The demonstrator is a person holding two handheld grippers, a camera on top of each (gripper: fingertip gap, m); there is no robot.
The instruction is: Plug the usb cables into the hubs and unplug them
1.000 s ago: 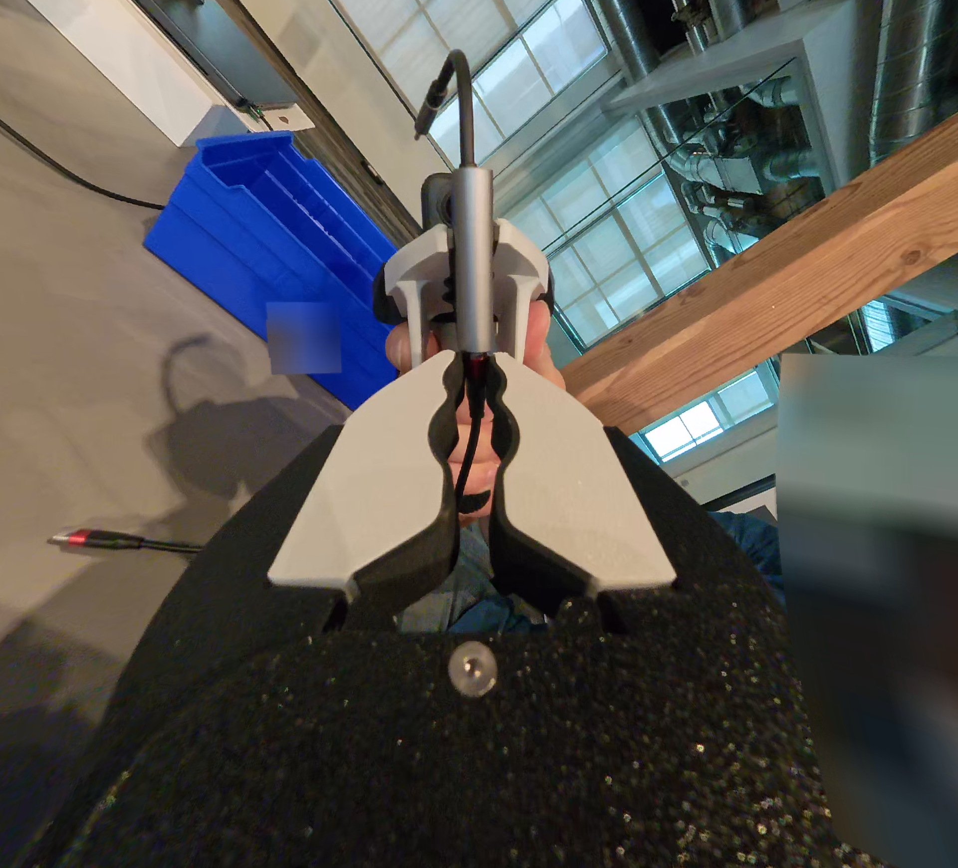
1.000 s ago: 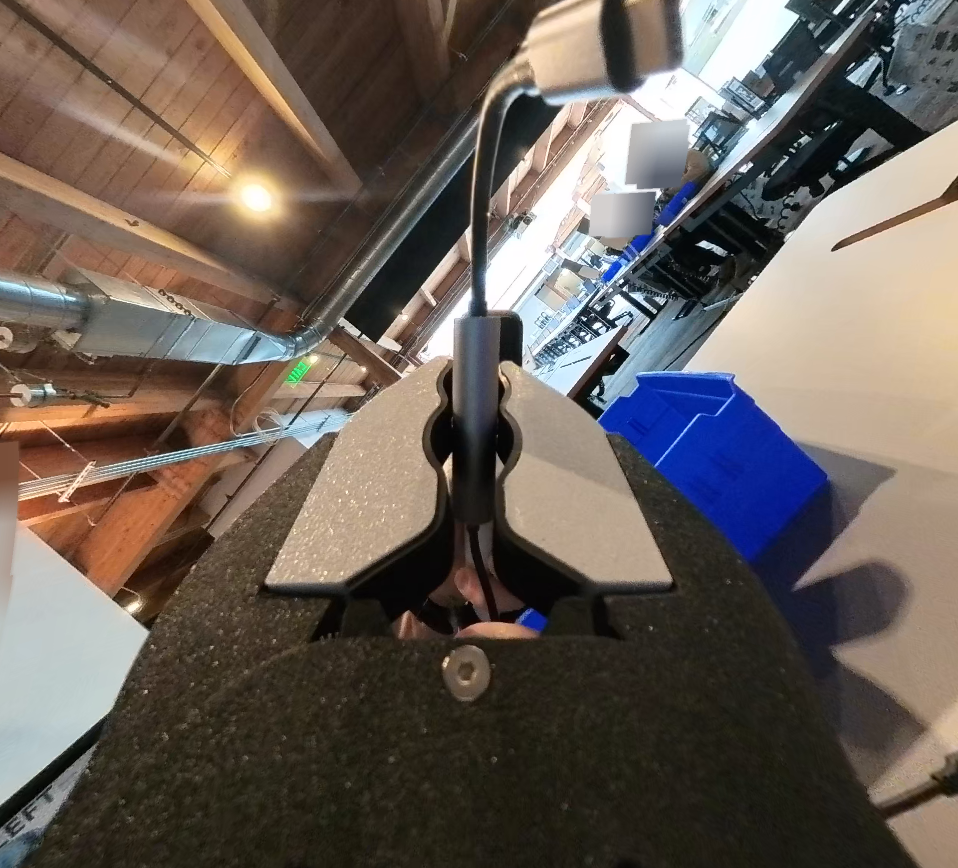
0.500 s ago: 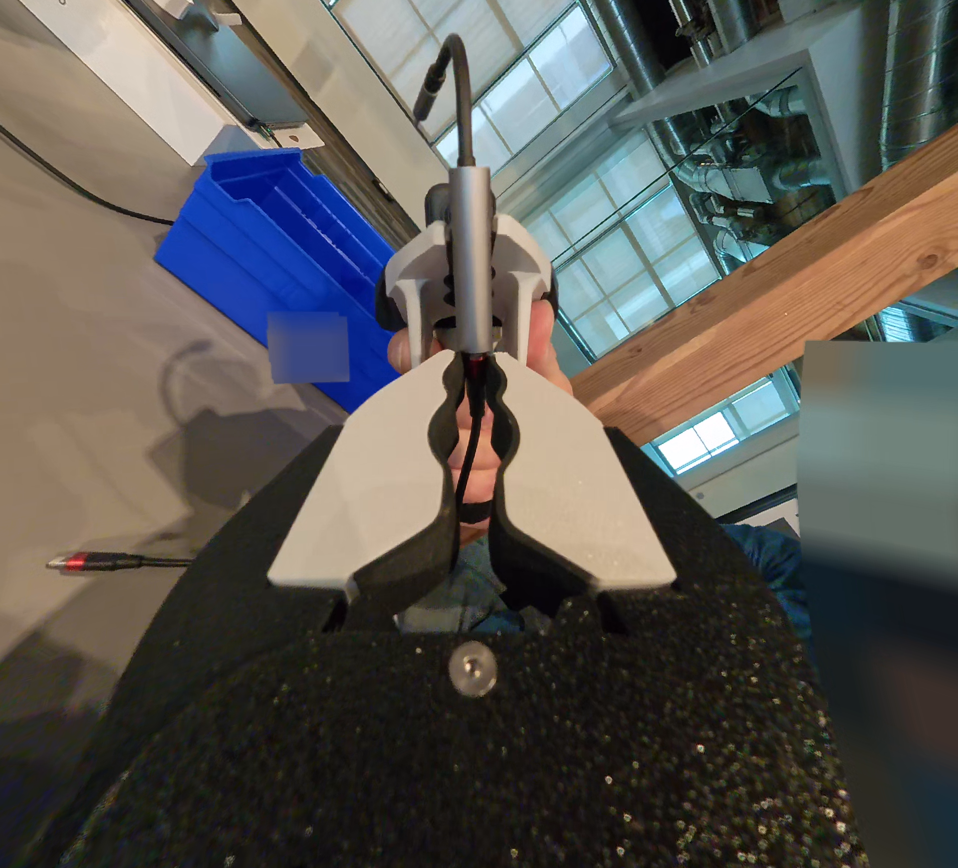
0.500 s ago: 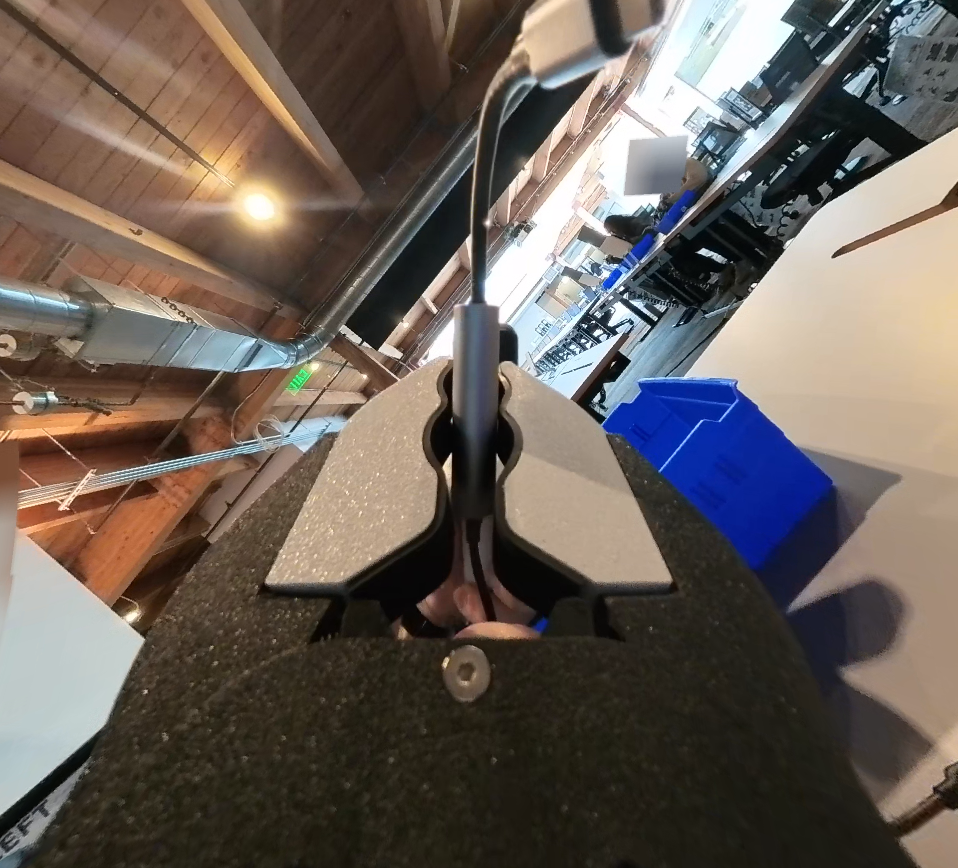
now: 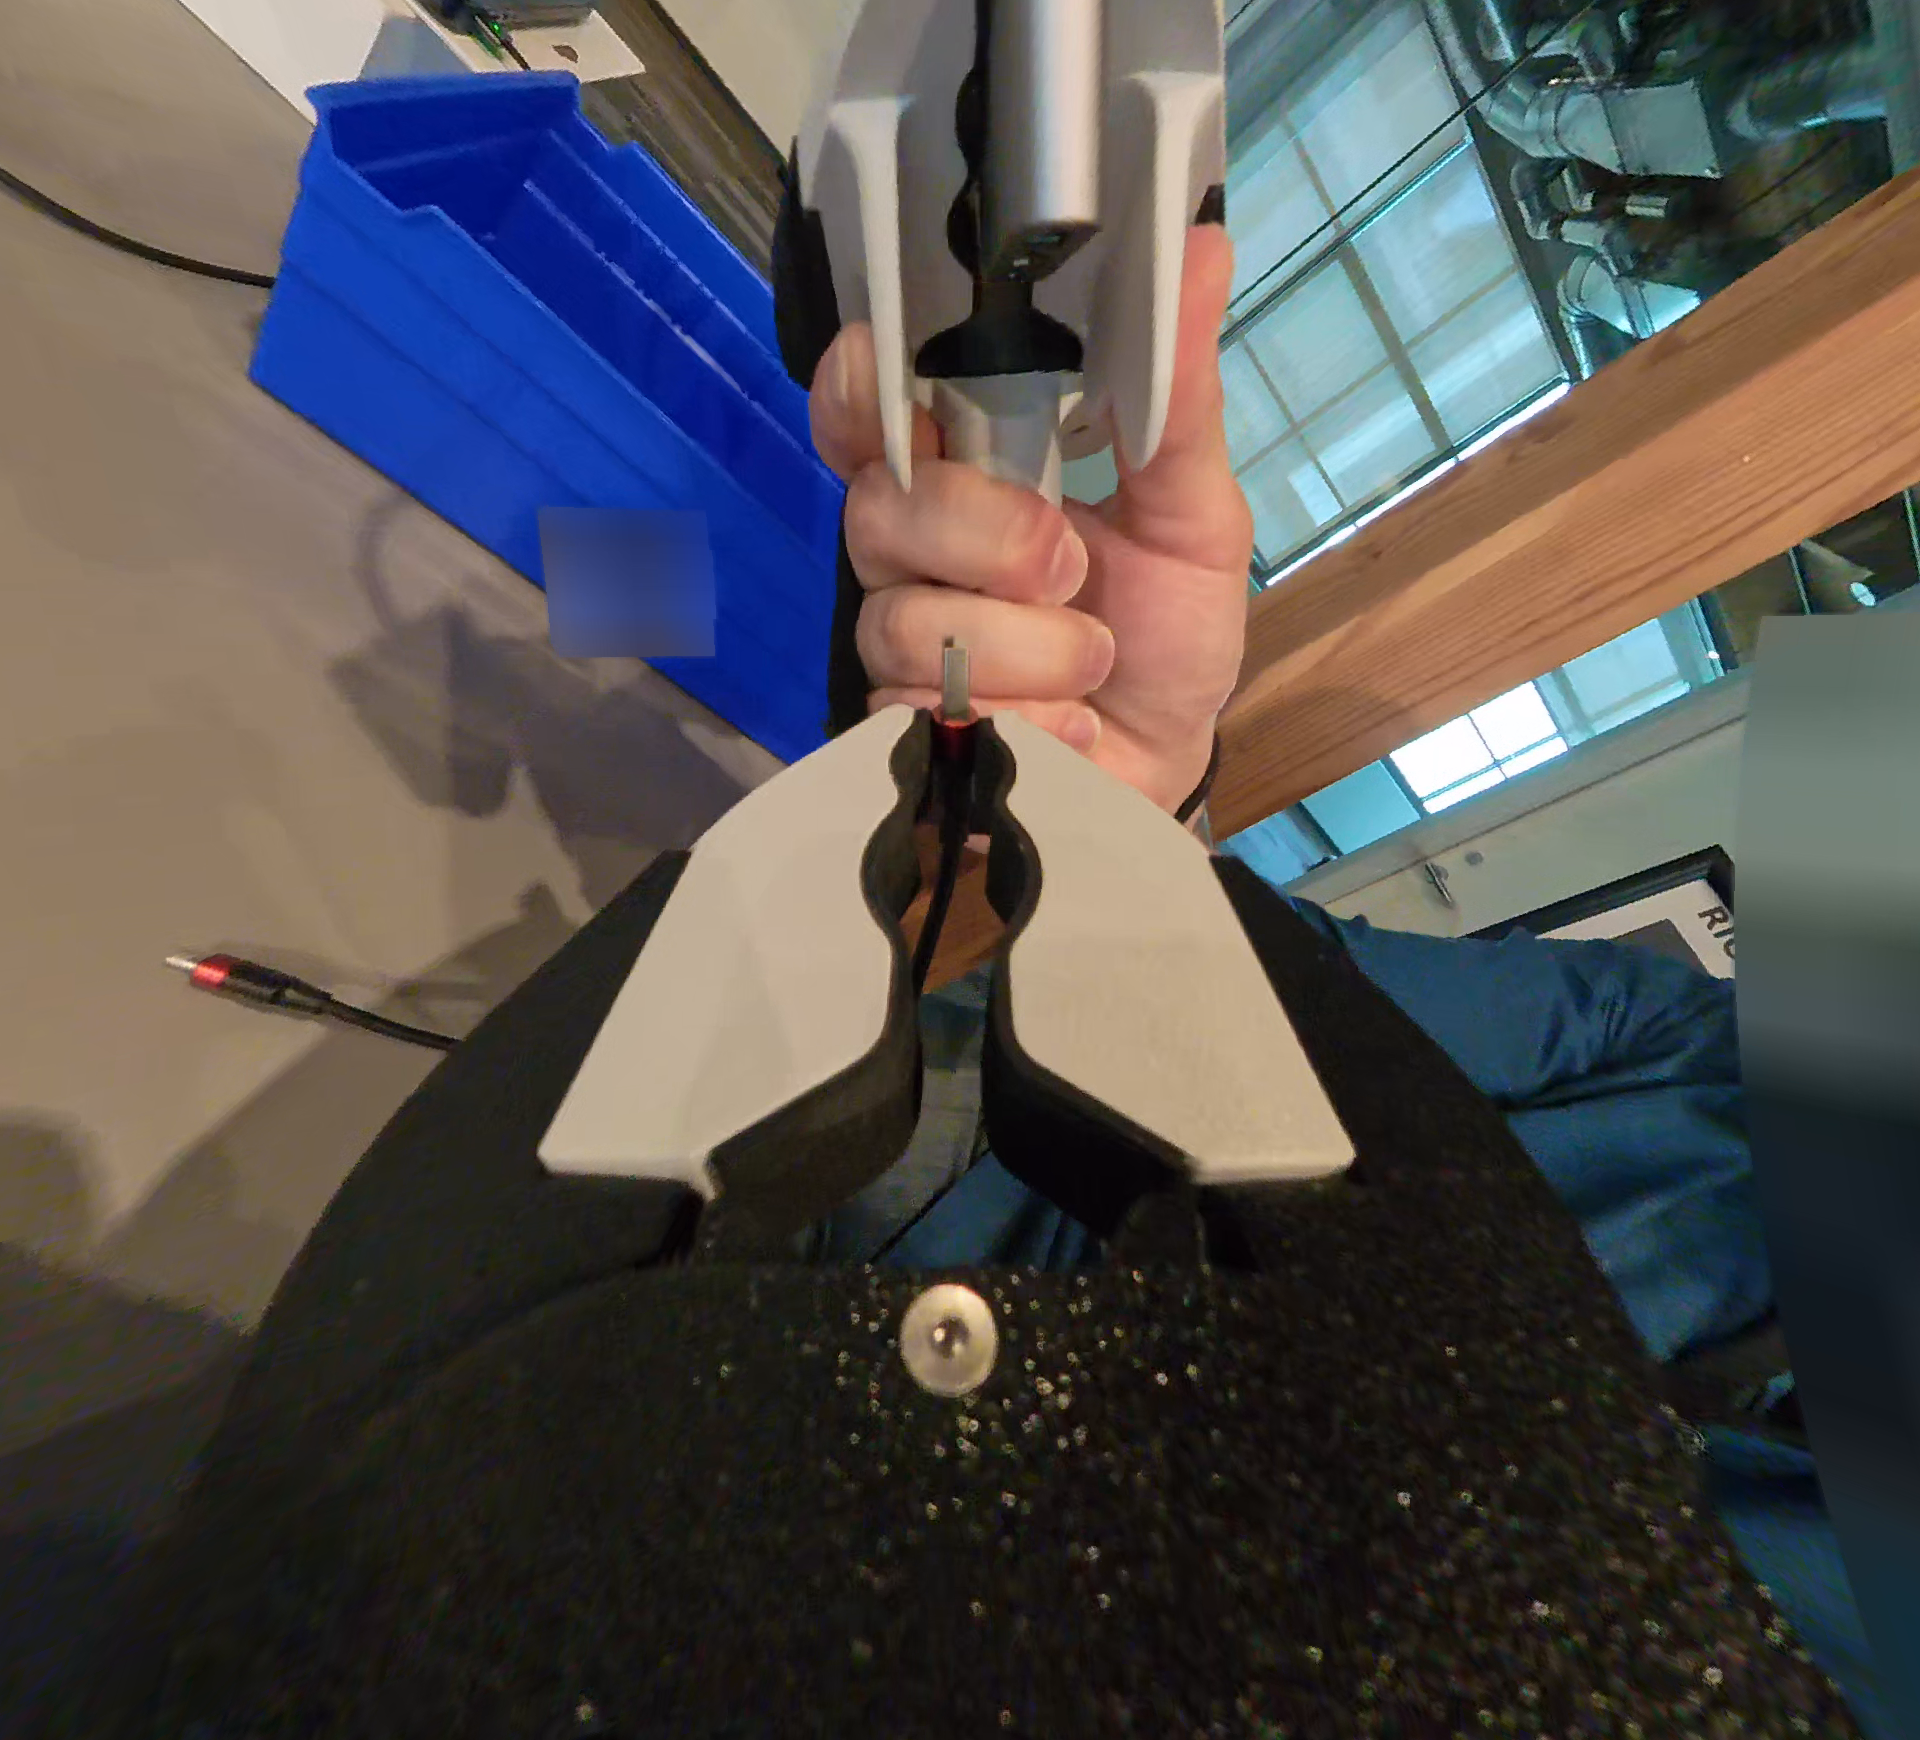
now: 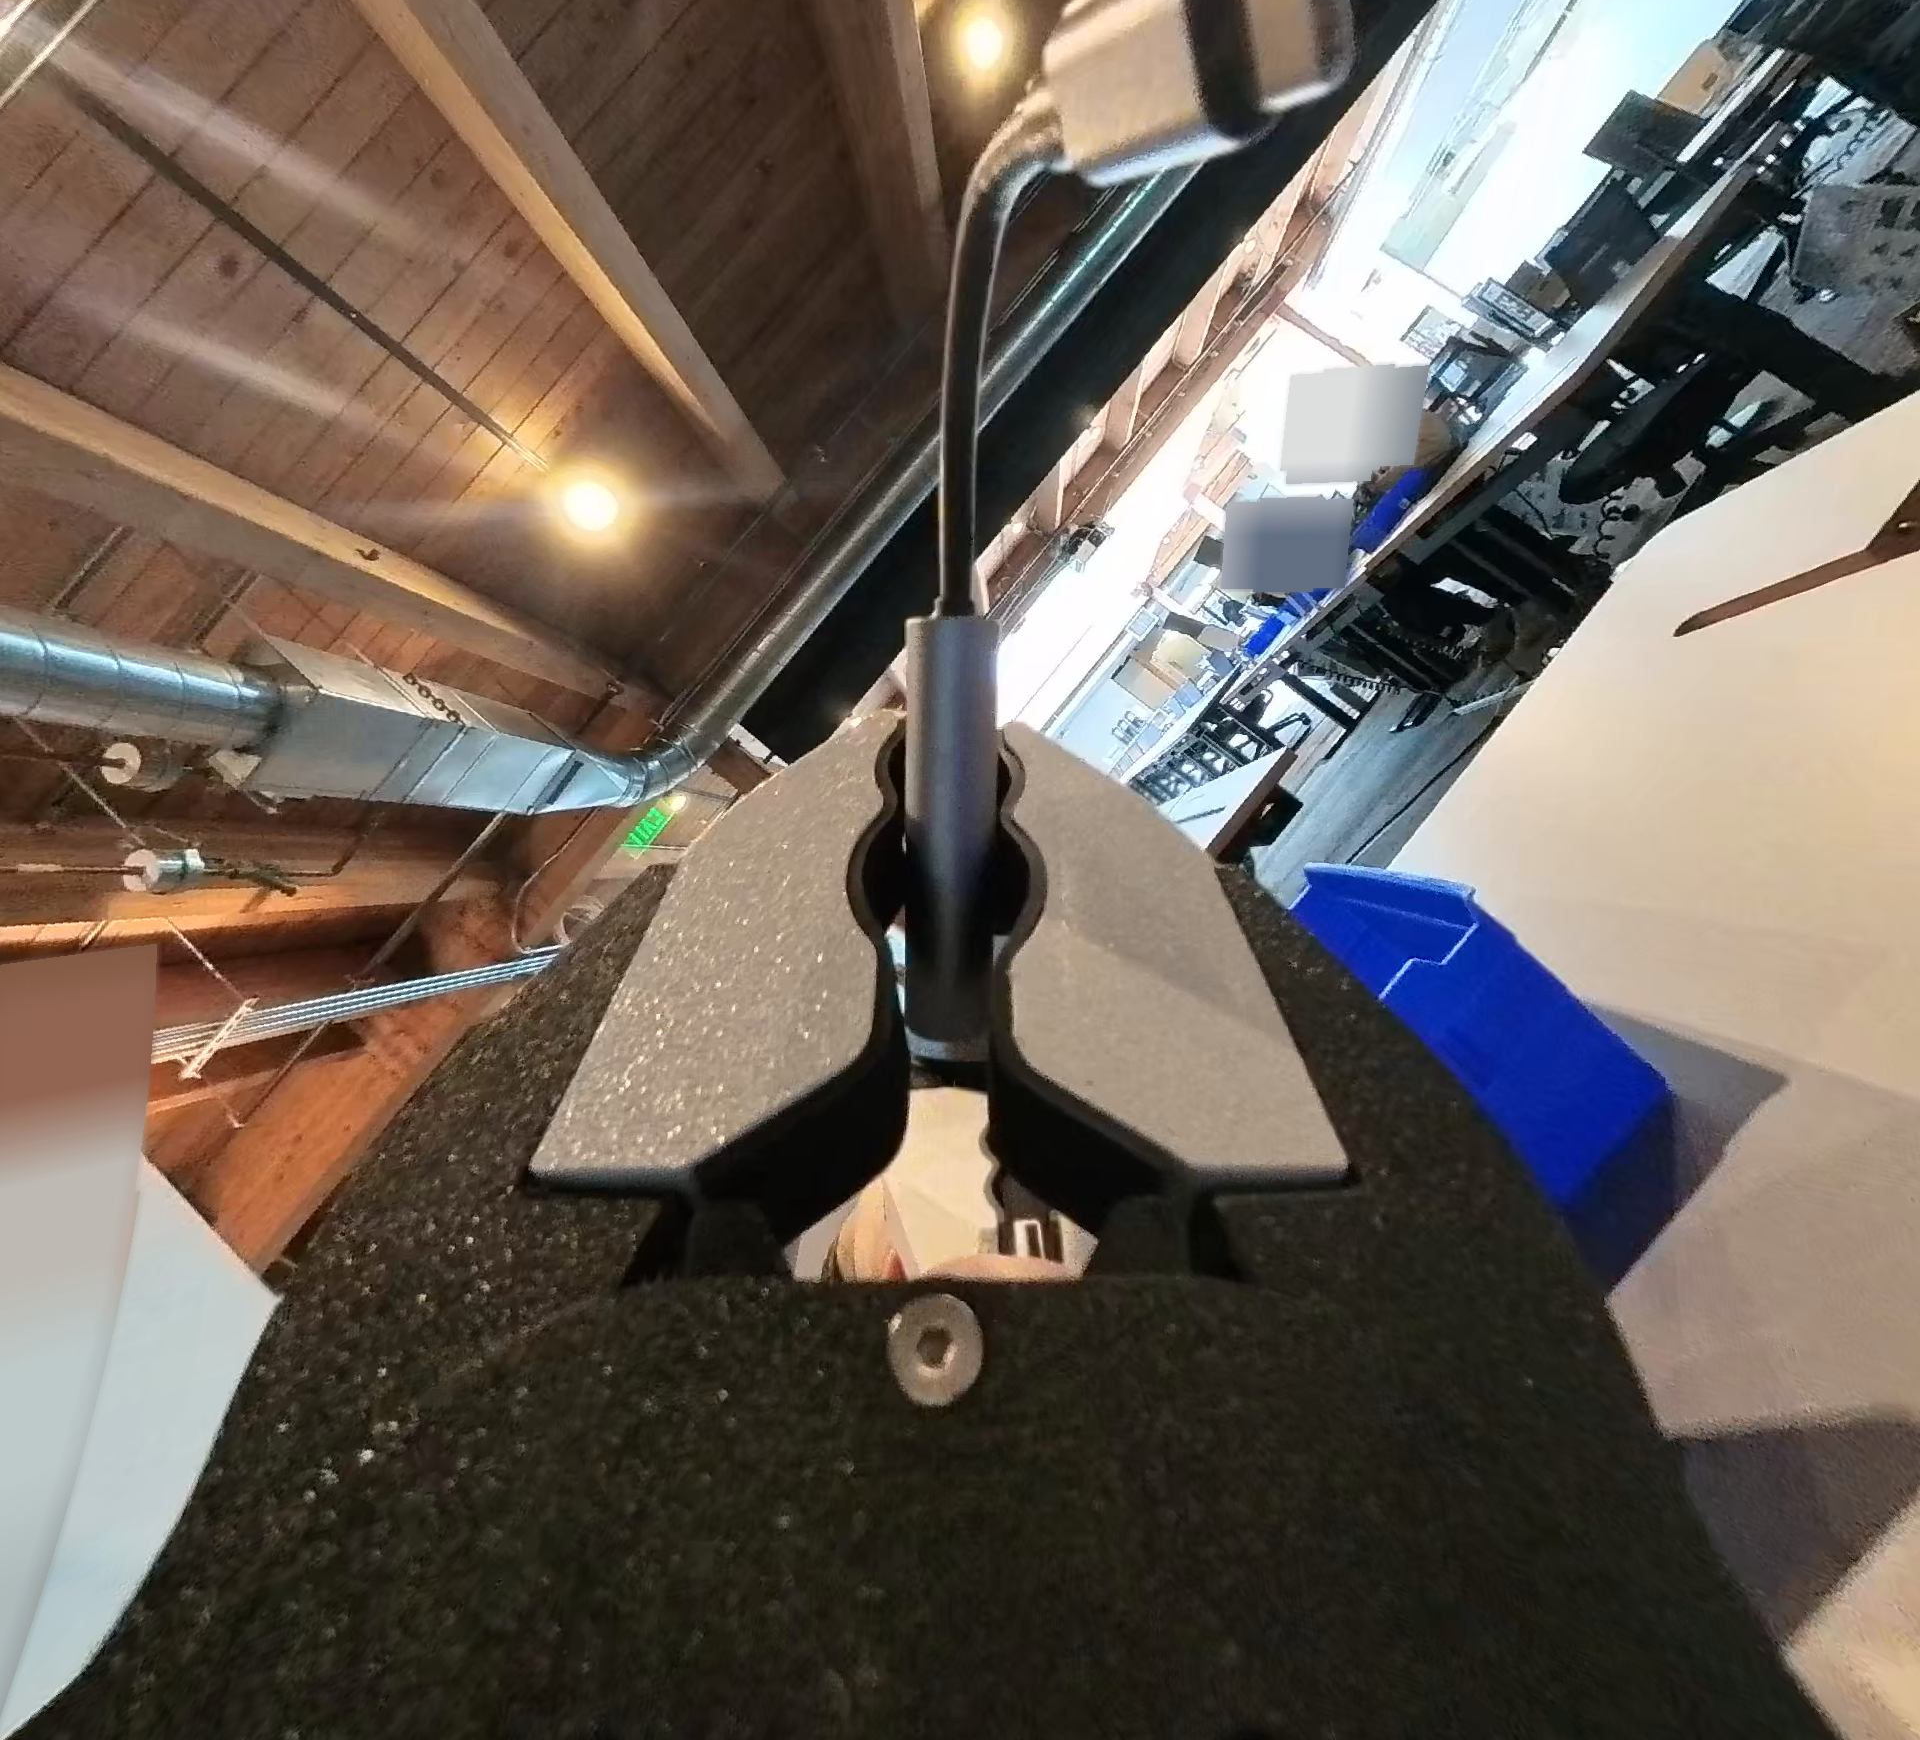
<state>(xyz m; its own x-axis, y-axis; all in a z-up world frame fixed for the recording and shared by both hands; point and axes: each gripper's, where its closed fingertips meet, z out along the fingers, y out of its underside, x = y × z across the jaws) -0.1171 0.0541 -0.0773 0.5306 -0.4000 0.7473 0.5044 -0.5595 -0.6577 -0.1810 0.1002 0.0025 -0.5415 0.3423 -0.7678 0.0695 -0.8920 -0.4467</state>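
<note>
The left gripper is pinched on a red-collared plug, whose metal tip sticks straight out past the fingertips toward the hub, apart from it. The right gripper is clamped on that slim grey hub, its long axis running along the fingers, pigtail arching forward. A spare cable lies on the table beside a blue bin.

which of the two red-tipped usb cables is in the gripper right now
The red-collared cable whose bare metal plug pokes up between the shut left gripper. The other red-tipped cable lies loose on the grey table.
</note>
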